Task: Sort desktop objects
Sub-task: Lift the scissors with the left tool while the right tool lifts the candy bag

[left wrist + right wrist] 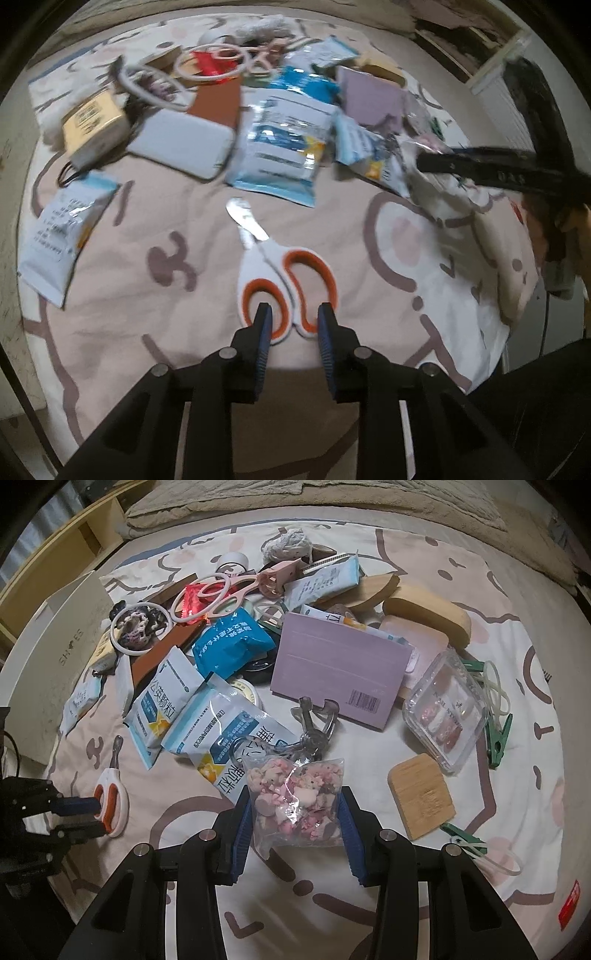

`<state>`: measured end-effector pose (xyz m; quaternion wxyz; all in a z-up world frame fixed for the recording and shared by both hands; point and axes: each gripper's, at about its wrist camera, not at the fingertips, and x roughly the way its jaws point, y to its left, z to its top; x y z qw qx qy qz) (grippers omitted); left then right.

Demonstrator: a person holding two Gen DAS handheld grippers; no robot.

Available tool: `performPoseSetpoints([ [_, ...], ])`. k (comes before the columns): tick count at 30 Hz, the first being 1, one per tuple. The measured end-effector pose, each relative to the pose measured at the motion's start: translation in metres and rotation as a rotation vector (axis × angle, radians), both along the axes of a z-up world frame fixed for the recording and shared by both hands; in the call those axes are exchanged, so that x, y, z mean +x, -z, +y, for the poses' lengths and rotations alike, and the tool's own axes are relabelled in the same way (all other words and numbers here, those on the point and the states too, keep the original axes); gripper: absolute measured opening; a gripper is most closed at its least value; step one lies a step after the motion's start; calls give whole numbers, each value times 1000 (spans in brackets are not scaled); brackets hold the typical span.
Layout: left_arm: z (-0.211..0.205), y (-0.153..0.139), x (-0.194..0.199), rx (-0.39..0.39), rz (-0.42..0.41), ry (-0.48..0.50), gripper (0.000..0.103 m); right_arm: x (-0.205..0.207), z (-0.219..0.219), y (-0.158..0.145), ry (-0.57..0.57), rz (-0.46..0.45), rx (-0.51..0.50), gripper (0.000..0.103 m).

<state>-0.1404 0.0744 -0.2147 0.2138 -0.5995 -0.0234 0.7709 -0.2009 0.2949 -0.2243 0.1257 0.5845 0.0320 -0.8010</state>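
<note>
White scissors with orange-lined handles (273, 258) lie on the pink cartoon-print sheet (147, 332), blades pointing away. My left gripper (294, 315) points steeply down, one finger in each handle loop, its pads squeezing the part between the loops. From the right wrist view the same scissors (110, 786) sit at the left with the left gripper (94, 814) on their handles. My right gripper (295, 805) is shut on a clear bag of small pink and white trinkets (295, 794), held just above the sheet.
A pile fills the far half: blue-white medicine sachets (236, 731), a purple notebook (340, 664), a clear box of false nails (443, 709), a bamboo tile (421, 797), green pegs (498, 738), pink scissors (221, 590). A white shoe box (55, 646) stands left.
</note>
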Motion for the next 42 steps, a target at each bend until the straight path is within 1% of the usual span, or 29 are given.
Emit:
performPoseSetpoints([
  [4, -8, -1, -6, -13, -7, -35, 25, 0, -1, 0, -2, 0, 4, 44],
  [7, -9, 0, -8, -18, -12, -44, 25, 0, -2, 1, -3, 2, 8, 44],
  [12, 3, 5, -7, -78, -3, -21, 25, 0, -2, 0, -5, 2, 8, 44],
  [16, 12, 11, -10, -121, -4, -36, 26, 0, -4, 1, -11, 4, 9, 44],
  [19, 14, 13, -14, -136, 0, -50, 26, 1, -4, 0, -15, 6, 8, 44],
  [22, 15, 15, -17, -139, 9, -66, 26, 1, -4, 0, -17, 7, 7, 44],
  [26, 17, 15, -22, -147, 30, -61, 25, 2, -6, 0, -23, 11, 8, 44],
  [27, 17, 14, -23, -149, 35, -61, 24, 2, -6, -1, -24, 13, 8, 44],
  [28, 17, 14, -24, -154, 42, -61, 20, 2, -6, -2, -25, 15, 8, 44],
  [29, 16, 13, -24, -154, 44, -60, 20, 2, -6, -3, -26, 18, 6, 44],
  [33, 9, 11, -24, -127, 37, -72, 20, 3, -7, -7, -26, 29, -2, 44],
  [42, -6, 6, -19, -121, 23, -106, 19, 5, -12, -12, -35, 39, 10, 44],
])
